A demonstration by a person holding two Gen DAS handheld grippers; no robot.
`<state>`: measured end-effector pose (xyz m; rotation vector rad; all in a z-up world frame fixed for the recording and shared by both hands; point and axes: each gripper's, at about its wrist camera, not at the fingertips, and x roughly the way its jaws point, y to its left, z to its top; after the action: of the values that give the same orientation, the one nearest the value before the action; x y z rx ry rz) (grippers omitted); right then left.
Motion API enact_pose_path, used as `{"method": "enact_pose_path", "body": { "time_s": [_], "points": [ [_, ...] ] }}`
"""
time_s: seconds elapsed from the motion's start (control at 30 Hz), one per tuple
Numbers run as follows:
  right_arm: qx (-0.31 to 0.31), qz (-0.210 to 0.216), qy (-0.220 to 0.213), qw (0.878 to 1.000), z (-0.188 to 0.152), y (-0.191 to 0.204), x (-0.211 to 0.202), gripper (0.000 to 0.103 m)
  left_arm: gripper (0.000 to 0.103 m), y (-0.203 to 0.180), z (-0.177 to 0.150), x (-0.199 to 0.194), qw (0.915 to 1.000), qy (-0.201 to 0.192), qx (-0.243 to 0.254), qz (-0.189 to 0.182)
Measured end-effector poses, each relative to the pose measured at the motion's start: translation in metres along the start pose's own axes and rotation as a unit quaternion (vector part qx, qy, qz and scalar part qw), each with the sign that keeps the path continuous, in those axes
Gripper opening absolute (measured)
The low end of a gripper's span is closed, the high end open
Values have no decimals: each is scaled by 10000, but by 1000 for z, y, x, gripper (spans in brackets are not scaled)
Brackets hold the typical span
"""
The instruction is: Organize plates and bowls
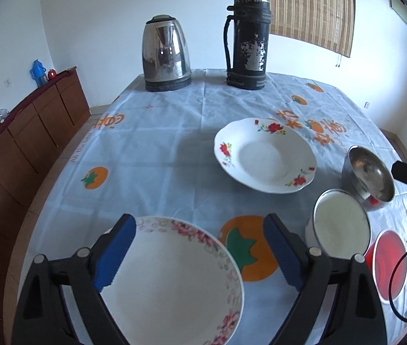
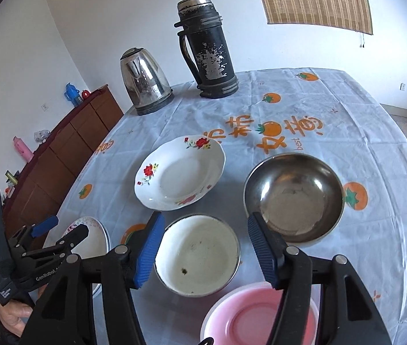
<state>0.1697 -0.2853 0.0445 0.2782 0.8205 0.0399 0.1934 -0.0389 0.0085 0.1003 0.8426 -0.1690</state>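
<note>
Both grippers are showing black plastic frames with round silver screw heads at the joints, and ribbed blue pads lining the fingers of the left gripper [image 1: 199, 251] and right gripper [image 2: 205, 251]. White "GenRobot" lettering is showing on the left gripper's body in the right wrist view, where bare skin of the person's left hand [image 2: 13, 317] is gripping its black handle.

Right claw [image 2: 203, 248] open above white bowl [image 2: 197, 256], apparently.
</note>
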Motion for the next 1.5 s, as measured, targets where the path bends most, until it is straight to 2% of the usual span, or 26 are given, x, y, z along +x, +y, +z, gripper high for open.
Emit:
{"method": "enact_pose_path", "body": {
  "time_s": [0.23, 0.5, 0.87, 1.13, 1.33, 1.5],
  "points": [
    [26, -49, -27, 10000, 15, -9, 0, 62, 92, -4, 12, 9, 9999, 84, -101, -106],
    [154, 111, 212, 9996, 45, -8, 20, 62, 92, 0, 45, 18, 9995, 138, -263, -81],
    [75, -153, 521, 9985, 82, -10, 57, 62, 92, 6, 73, 40, 9993, 220, -294, 62],
    [51, -191, 764, 9969, 93, -9, 92, 62, 92, 3, 84, 78, 9970, 695, -338, 105],
    [-37, -312, 984, 9947, 98, -10, 118, 62, 92, 8, 92, 100, 9949, 918, -411, -42],
    [159, -248, 1241, 9918, 100, -20, 141, 62, 92, 14, 99, 122, 9913, 1154, -602, -193]
  ]
}}
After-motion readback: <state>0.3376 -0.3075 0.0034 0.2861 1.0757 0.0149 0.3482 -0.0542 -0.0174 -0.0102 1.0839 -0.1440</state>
